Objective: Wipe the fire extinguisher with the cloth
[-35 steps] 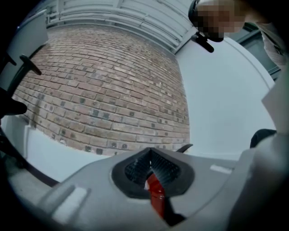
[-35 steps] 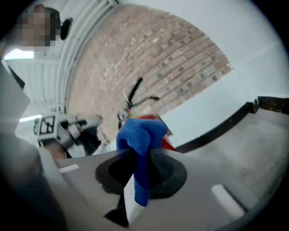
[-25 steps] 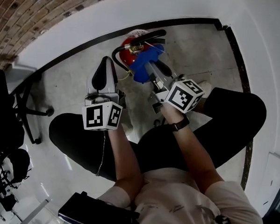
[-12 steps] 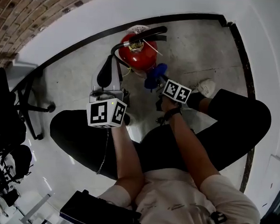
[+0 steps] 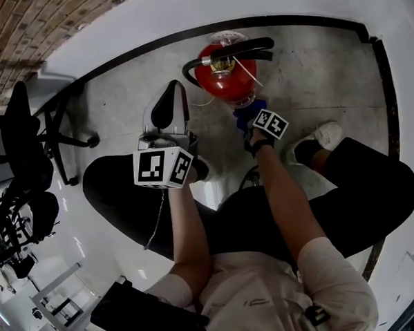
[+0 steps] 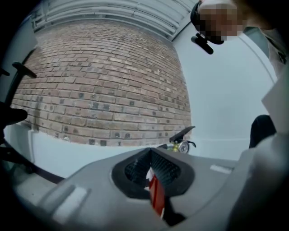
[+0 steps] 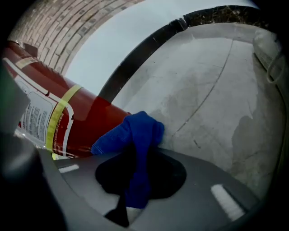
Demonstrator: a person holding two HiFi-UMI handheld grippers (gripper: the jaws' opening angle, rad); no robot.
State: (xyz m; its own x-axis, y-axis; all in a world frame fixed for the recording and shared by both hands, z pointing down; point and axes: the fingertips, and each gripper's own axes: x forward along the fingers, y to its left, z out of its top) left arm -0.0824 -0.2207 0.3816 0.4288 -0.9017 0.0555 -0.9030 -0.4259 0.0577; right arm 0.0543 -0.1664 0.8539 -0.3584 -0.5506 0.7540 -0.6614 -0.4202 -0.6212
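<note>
The right claw (image 7: 135, 189) pinches the blue cloth (image 7: 137, 128) against the red fire extinguisher (image 5: 229, 79), which stands on the floor (image 5: 302, 69) at upper centre of the head view. The left claw (image 6: 149, 173) is pressed together, at centre left.

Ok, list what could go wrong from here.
1. The fire extinguisher stands unsteadied. The left gripper is clear of it, so a hard push could tip it.
2. The right gripper pinches only a fold of the cloth, which might pull free.
</note>
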